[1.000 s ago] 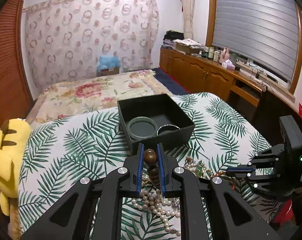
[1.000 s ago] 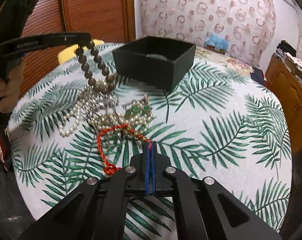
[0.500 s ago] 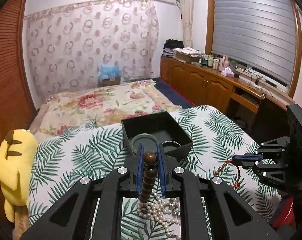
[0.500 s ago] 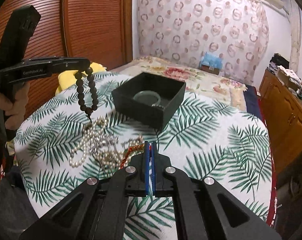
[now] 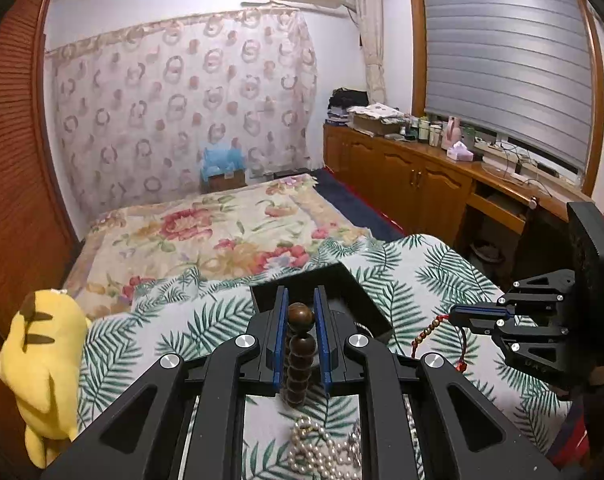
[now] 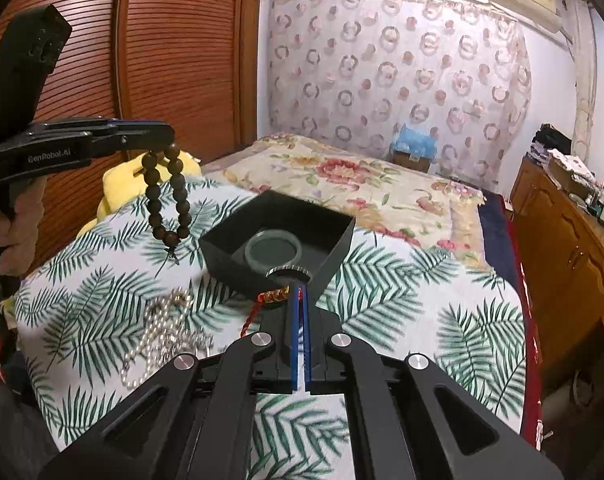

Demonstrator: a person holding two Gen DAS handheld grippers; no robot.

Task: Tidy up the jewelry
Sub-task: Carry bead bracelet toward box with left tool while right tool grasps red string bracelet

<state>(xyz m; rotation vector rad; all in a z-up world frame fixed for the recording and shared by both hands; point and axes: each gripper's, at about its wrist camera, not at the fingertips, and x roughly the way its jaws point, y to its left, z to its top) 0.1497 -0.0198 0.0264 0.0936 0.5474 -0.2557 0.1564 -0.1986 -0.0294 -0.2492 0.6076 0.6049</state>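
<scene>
Black box (image 5: 365, 300) half hidden behind left tongs (image 5: 300, 312)

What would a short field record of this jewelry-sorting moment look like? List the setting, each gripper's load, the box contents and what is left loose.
Setting: table with palm-leaf cloth
Left gripper: shut on brown bead bracelet, hanging clear of the cloth
Right gripper: shut on red cord bracelet
Black box: green bangle and a dark ring
Loose: pearl strand on the cloth
</scene>
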